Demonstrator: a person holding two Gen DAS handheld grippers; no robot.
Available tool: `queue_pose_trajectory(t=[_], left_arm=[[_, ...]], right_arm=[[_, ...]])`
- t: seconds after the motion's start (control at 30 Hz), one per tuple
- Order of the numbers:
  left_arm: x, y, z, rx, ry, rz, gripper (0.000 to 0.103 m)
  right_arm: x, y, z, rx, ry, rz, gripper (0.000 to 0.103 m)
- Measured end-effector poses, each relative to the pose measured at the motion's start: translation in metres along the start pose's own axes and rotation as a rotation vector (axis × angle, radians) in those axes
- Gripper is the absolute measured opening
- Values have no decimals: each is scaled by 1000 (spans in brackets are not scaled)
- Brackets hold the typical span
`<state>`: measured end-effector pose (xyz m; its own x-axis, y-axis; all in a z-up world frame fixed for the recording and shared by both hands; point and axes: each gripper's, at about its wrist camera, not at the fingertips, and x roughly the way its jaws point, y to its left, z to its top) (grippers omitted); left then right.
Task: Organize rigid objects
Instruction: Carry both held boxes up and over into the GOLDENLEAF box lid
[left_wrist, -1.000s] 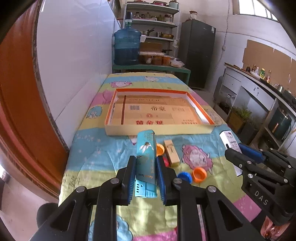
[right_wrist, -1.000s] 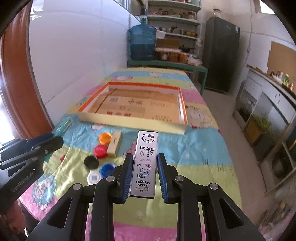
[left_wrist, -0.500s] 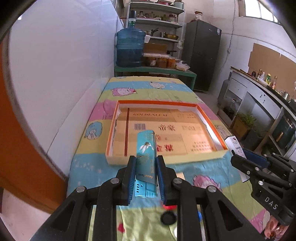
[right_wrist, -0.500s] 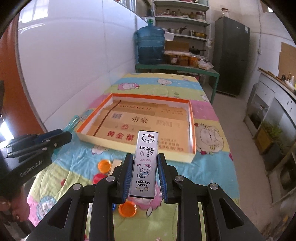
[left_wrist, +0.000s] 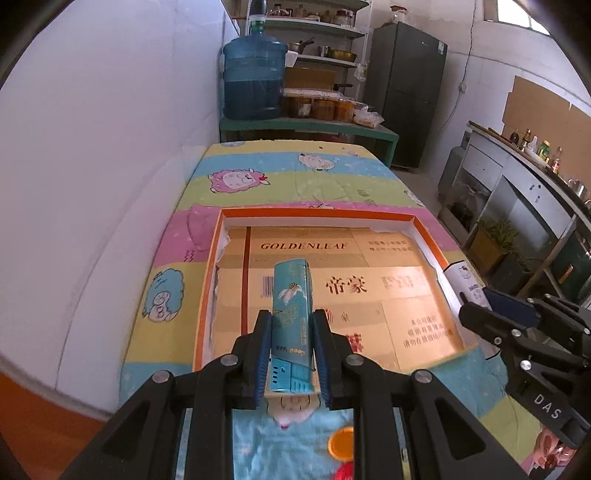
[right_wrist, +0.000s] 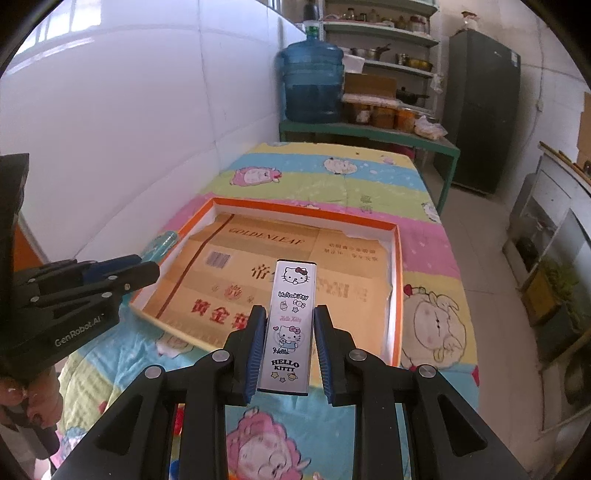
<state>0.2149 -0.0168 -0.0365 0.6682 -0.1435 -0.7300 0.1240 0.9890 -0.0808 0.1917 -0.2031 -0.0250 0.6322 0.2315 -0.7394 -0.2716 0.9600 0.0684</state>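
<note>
My left gripper (left_wrist: 291, 347) is shut on a long teal box (left_wrist: 291, 317) and holds it above the near edge of the orange-rimmed cardboard tray (left_wrist: 317, 214). My right gripper (right_wrist: 289, 343) is shut on a silver Hello Kitty box (right_wrist: 290, 325) and holds it above the tray's near right part (right_wrist: 395, 295). The tray's floor is lined with flattened tan carton and holds nothing else. The right gripper shows at the right of the left wrist view (left_wrist: 476, 314); the left gripper shows at the left of the right wrist view (right_wrist: 147, 266).
The tray lies on a table with a cartoon sheep cloth (left_wrist: 295, 173). An orange cap (left_wrist: 341, 445) and a red cap (left_wrist: 345, 472) lie on the cloth under the left gripper. A white wall (left_wrist: 110, 184) runs along the left. A water jug (left_wrist: 255, 77) stands behind.
Both grippers have moved forward and up with their boxes, from over the loose caps to over the tray's near edge. The tray looks closer and the caps have dropped out of view.
</note>
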Motion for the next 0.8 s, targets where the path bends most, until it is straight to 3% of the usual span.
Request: queue_pose_trajectory(t=[0.8], left_arm=[[79, 6, 17, -25, 104, 70, 22]], right_arm=[[85, -30, 15, 63, 134, 36, 27]])
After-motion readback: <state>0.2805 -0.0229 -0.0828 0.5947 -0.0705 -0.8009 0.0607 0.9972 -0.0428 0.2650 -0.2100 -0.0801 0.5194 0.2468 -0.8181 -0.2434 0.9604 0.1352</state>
